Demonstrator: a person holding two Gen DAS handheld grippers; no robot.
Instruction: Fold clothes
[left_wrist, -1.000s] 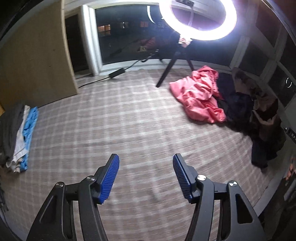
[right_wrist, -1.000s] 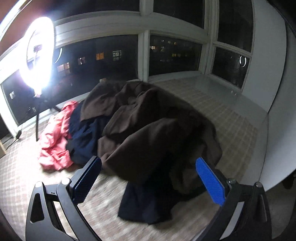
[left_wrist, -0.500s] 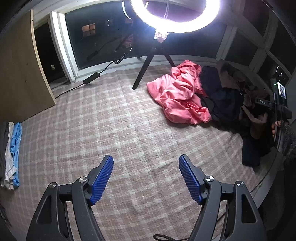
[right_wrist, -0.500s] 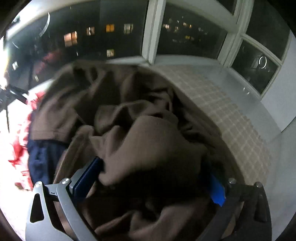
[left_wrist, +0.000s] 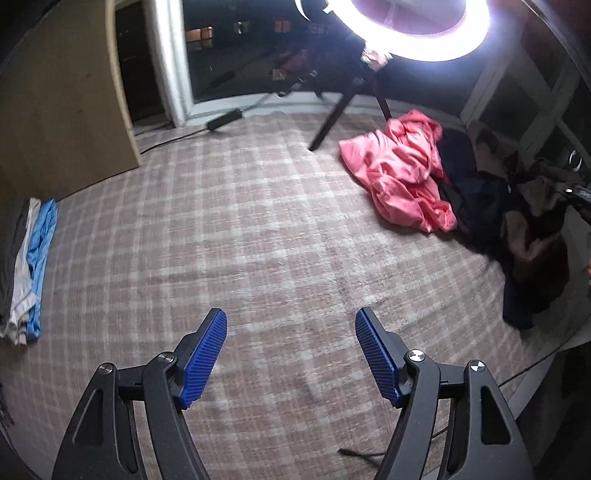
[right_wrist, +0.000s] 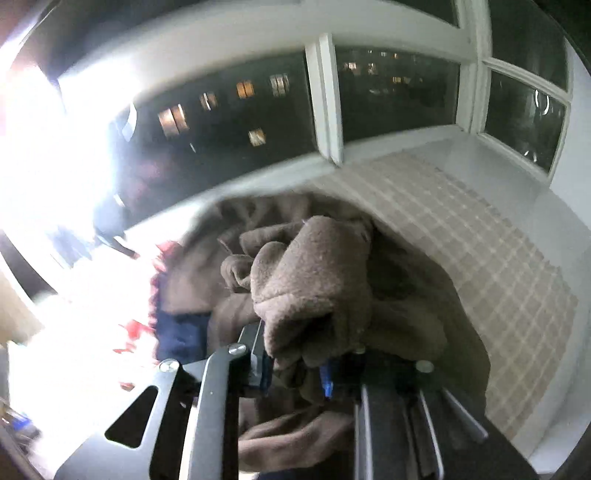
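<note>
A brown fleece garment (right_wrist: 314, 277) bunches up between the blue pads of my right gripper (right_wrist: 295, 365). Its jaws are closing and pinch a fold of it, raised above the rest of the pile. From the left wrist view the same brown garment (left_wrist: 535, 236) lies at the far right on a navy garment (left_wrist: 476, 199), beside a crumpled pink garment (left_wrist: 402, 177). My left gripper (left_wrist: 291, 317) hovers over the bare checked blanket (left_wrist: 240, 221). Its jaws are closing slightly and hold nothing.
A stack of folded clothes (left_wrist: 26, 266) sits at the blanket's left edge. A ring light (left_wrist: 417, 33) on a tripod (left_wrist: 332, 114) stands at the back by dark windows. A wooden board (left_wrist: 59, 92) leans at the left, and a power cable (left_wrist: 225, 118) runs along the floor.
My right gripper pushed into the brown pile, closed from wide open onto a fold and raised it. The left gripper shifted a little over the blanket and stayed empty.
</note>
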